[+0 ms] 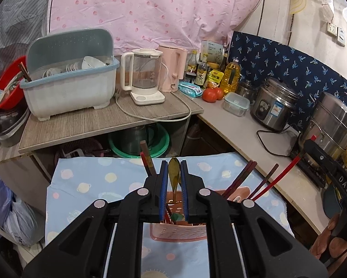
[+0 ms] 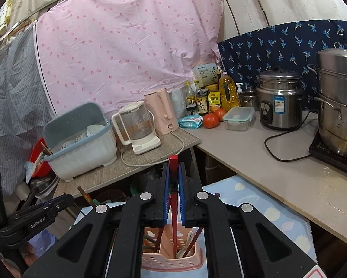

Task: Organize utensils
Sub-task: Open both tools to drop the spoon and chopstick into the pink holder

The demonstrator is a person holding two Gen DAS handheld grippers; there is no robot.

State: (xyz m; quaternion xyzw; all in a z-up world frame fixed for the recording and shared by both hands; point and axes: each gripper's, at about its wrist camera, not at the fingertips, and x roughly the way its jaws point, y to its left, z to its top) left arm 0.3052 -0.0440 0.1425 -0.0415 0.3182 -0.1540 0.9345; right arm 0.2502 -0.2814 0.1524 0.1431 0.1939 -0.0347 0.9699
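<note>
A pink perforated utensil holder (image 1: 178, 232) stands on a blue patterned cloth (image 1: 85, 185), right below both grippers; it also shows in the right wrist view (image 2: 171, 258). My left gripper (image 1: 174, 169) is shut on an olive-brown spoon (image 1: 174, 173), upright, with its handle down in the holder. My right gripper (image 2: 173, 173) is shut on a red chopstick (image 2: 173, 197) whose lower end is inside the holder. Several dark and red chopsticks (image 1: 240, 180) lean in the holder. The right gripper's body (image 1: 329, 166) shows at the left view's right edge.
A grey-blue dish rack (image 1: 69, 90) with bowls, a glass kettle (image 1: 145, 76) and a pink kettle (image 1: 173, 69) stand on the wooden shelf. The counter holds tomatoes (image 1: 211, 94), bottles, a food box (image 1: 236, 103), a rice cooker (image 1: 275, 104) and a steamer pot (image 2: 338, 102).
</note>
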